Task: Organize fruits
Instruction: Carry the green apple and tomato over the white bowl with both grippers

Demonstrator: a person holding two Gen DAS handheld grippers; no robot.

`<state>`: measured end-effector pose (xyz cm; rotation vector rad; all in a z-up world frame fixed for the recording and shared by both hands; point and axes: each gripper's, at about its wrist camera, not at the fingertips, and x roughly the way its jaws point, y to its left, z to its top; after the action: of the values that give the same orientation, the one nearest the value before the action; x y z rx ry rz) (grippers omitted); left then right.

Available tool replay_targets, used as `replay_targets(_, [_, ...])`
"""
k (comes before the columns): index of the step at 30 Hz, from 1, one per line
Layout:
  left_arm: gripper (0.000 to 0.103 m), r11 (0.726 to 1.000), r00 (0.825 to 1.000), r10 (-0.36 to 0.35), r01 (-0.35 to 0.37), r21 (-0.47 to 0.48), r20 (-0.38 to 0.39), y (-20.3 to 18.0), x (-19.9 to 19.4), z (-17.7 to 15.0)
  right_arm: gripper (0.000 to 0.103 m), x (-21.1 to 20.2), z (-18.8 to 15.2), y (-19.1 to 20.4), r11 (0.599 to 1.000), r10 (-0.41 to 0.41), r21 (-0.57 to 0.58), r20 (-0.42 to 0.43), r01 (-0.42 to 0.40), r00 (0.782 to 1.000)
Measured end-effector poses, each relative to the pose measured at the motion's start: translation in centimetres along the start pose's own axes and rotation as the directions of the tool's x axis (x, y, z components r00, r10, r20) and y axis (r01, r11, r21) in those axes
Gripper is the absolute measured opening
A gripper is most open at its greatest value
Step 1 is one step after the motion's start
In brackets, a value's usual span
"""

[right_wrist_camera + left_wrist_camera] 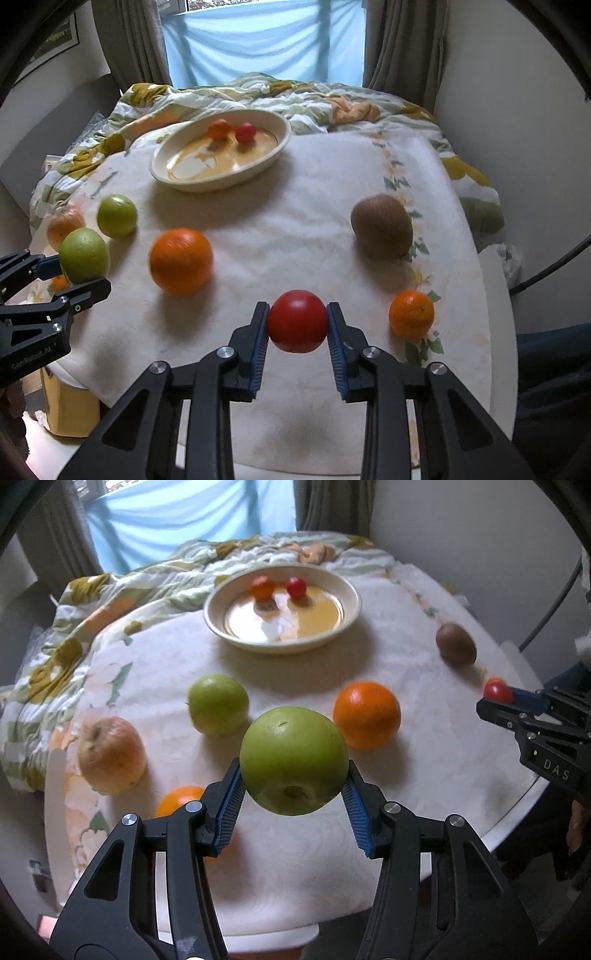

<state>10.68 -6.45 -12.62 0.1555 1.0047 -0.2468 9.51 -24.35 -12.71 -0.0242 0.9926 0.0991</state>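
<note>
My left gripper (294, 786) is shut on a large green apple (293, 758), held above the cloth-covered table (406, 794). My right gripper (297, 328) is shut on a small red tomato (297, 320), also lifted off the table. A cream bowl (273, 155) at the back holds a small orange fruit (218, 129) and a small red one (245, 133). On the cloth lie a second green apple (218, 704), an orange (366, 714), a yellow-red apple (110, 755), a kiwi (382, 226) and a small mandarin (411, 314).
Another small orange fruit (181, 800) lies half hidden behind my left finger. A rumpled floral quilt (314, 96) is bunched behind the bowl, before a blue-curtained window. The round table edge (498, 314) runs close on the right, with a yellow object (70, 406) below at left.
</note>
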Motion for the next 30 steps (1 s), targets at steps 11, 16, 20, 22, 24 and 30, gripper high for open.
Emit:
replay_targets(11, [0.058,0.999,0.992,-0.023,0.028,-0.036,0.123,2.6,-4.8,3.6,0.028,-4.6,4.0,2.3,1.000,0.029,-0.015,0.099,-0.028,0.995])
replay_targets(16, [0.058,0.997,0.990,-0.024,0.033,-0.064,0.141,4.0,-4.4,6.2,0.028,-4.7,6.4,3.0,0.998,0.053,-0.024,0.126,-0.051,0.991])
replay_targets(20, [0.058,0.994,0.990,-0.032,0.045,-0.094,0.136,5.0,-3.0,8.4,0.028,-3.7,8.5,3.0,0.997,0.070,-0.042,0.139,-0.065,0.988])
replay_targets(22, [0.058,0.993,0.991,-0.028,0.042,-0.108,0.129,5.4,-1.9,9.6,0.028,-2.8,9.7,2.9,0.996,0.081,-0.056,0.143,-0.074,0.986])
replay_targets(24, [0.058,0.992,0.993,-0.023,0.037,-0.119,0.116,5.7,-0.7,10.9,0.028,-1.5,11.1,2.7,0.994,0.096,-0.070,0.137,-0.087,0.986])
replay_targets(30, [0.058,0.989,0.998,-0.022,0.030,-0.142,0.056,6.5,4.1,14.6,0.028,2.4,14.1,1.9,0.988,0.130,-0.092,0.106,-0.120,0.986])
